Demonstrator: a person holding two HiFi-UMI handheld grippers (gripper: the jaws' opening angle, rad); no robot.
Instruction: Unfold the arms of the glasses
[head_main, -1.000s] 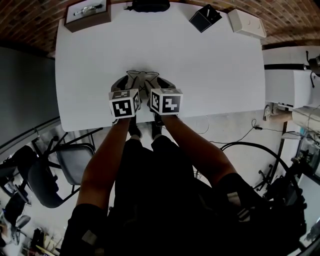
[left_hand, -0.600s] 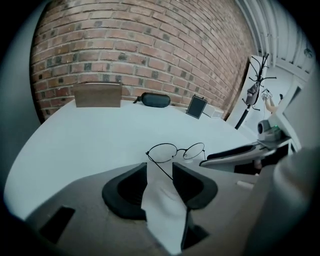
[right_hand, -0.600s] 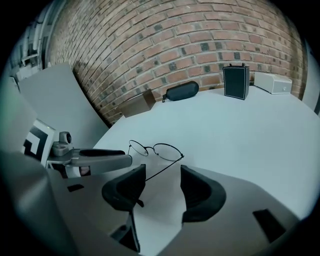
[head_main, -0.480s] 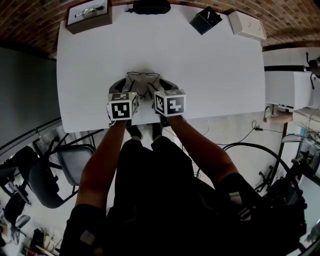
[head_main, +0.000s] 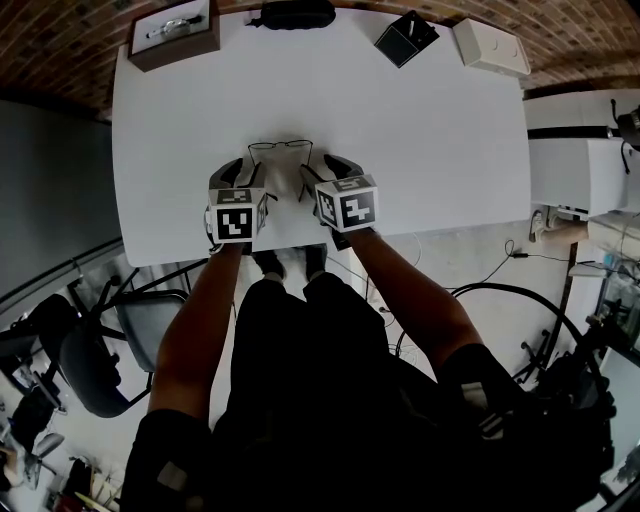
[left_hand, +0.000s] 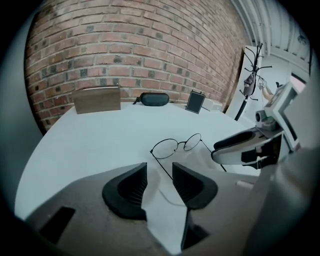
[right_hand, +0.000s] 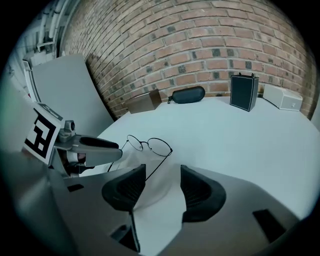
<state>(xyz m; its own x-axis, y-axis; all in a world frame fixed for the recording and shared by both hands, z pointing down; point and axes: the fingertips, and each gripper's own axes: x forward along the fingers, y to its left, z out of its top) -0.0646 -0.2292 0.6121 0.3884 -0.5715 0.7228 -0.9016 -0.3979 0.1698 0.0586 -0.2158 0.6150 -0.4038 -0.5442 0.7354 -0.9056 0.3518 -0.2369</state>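
White desk (head_main: 420, 150) is carrying the glasses (head_main: 280, 148) near its front edge in the head view, lenses turned away from the person and both thin arms pointing back toward the marker cubes. The left hand-held gripper (head_main: 243, 172) and right hand-held gripper (head_main: 322, 172) are sitting just behind the frame, one per arm, presumably so each can work its own side. Along the far edge a wooden box (head_main: 175, 30), a dark glasses case (head_main: 295, 13), a small black box (head_main: 405, 38) and a white box (head_main: 490, 45) are lying well apart from the work. Left gripper view: jaws are standing spread, pinching nothing. The left-side arm (left_hand: 163, 165) is running down between them, close along the right-hand pad; contact not resolvable. Right gripper view: jaws are likewise spread and gripping nothing, with the right-side arm (right_hand: 157, 165) passing between them close to the left-hand pad. Judgement: both arms are looking swung out from the frame, so the unfolding is reading as complete or nearly so, and the spread jaws are suggesting release, not a grasp. Risk: the wire frame is looking light, so a brushing pad could drag it.
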